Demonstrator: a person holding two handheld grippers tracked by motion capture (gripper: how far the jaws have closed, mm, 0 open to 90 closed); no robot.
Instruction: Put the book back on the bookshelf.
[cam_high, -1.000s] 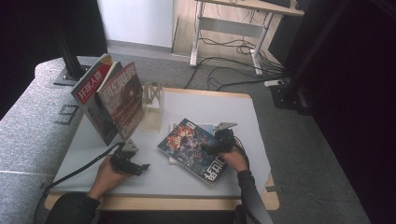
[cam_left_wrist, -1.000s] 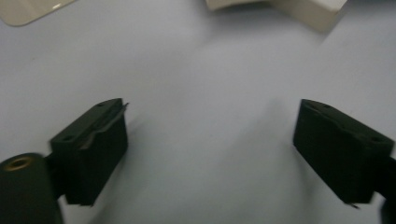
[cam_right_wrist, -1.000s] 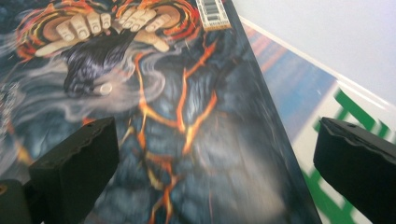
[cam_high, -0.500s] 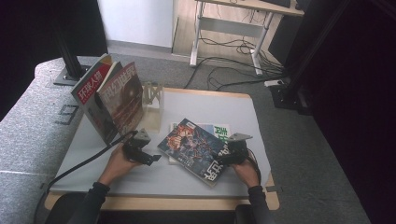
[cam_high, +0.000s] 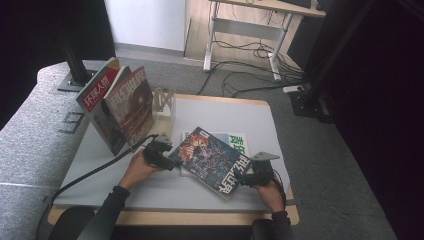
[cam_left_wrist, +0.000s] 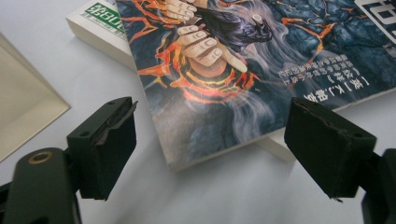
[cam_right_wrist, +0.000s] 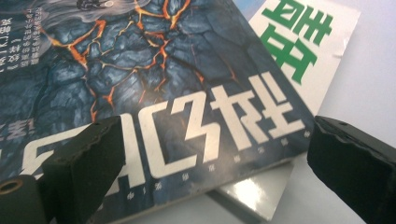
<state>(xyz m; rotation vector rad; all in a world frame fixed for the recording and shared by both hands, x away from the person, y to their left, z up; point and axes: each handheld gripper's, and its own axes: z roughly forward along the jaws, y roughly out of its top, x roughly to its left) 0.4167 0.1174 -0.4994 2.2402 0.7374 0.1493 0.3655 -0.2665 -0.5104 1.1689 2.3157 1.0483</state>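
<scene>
A dark magazine (cam_high: 210, 157) with a fiery lava cover lies askew on a white book with green characters (cam_high: 239, 142) in the middle of the table. My left gripper (cam_high: 167, 161) is at the magazine's left corner. In the left gripper view that corner (cam_left_wrist: 243, 70) lies between the jaws of my left gripper (cam_left_wrist: 210, 154). They have just been closing, but the pads stand clear of it. My right gripper (cam_high: 245, 179) is at the near right corner. Open wide, my right gripper (cam_right_wrist: 215, 172) straddles the magazine's edge (cam_right_wrist: 154, 93) above the white book (cam_right_wrist: 308, 42).
Two books (cam_high: 120, 107) stand upright at the table's left, beside a clear rack (cam_high: 164, 102). The table's wooden front edge (cam_high: 175, 217) is close to the hands. A grey padded surface (cam_high: 30, 150) flanks the left; cables and a desk lie beyond.
My left gripper has moved right and away from the person, up to the magazine's left corner. My right gripper has slid off the cover toward the near right corner.
</scene>
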